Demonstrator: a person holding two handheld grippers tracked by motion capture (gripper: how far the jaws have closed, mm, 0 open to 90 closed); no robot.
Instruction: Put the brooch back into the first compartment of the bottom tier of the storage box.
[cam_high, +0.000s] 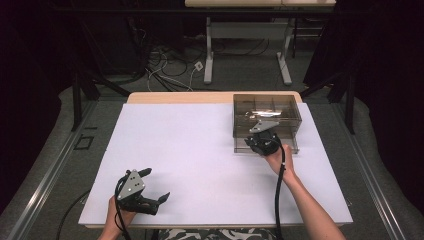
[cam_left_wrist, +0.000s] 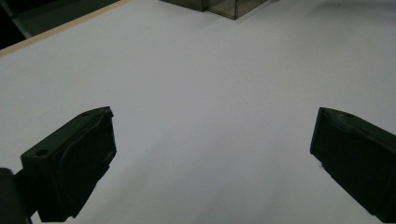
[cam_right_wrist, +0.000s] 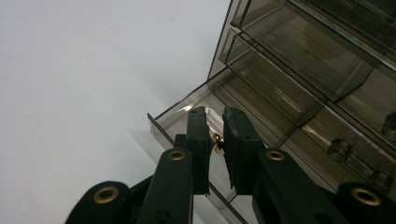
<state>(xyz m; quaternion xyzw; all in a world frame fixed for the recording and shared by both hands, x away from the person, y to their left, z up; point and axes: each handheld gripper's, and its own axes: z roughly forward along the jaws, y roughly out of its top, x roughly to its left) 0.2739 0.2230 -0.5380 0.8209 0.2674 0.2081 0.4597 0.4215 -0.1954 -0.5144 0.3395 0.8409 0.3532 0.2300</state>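
A smoky see-through drawer box (cam_high: 267, 107) stands at the back right of the white table top (cam_high: 200, 150). Its lowest drawer (cam_right_wrist: 180, 112) is pulled out. My right gripper (cam_high: 260, 143) is at the box's front, over that drawer. In the right gripper view its jaws (cam_right_wrist: 215, 116) stand almost together, shut on a small gold piece (cam_right_wrist: 217, 139). My left gripper (cam_high: 158, 184) rests near the front left edge, lying on its side. It is open, with bare table between its jaws (cam_left_wrist: 212, 135).
The upper drawers (cam_right_wrist: 299, 74) are pushed in, and round clear knobs (cam_right_wrist: 338, 147) stick out of the box's front. A wooden strip (cam_high: 175, 97) edges the table's far side. Cables and table legs (cam_high: 209, 60) lie on the floor beyond.
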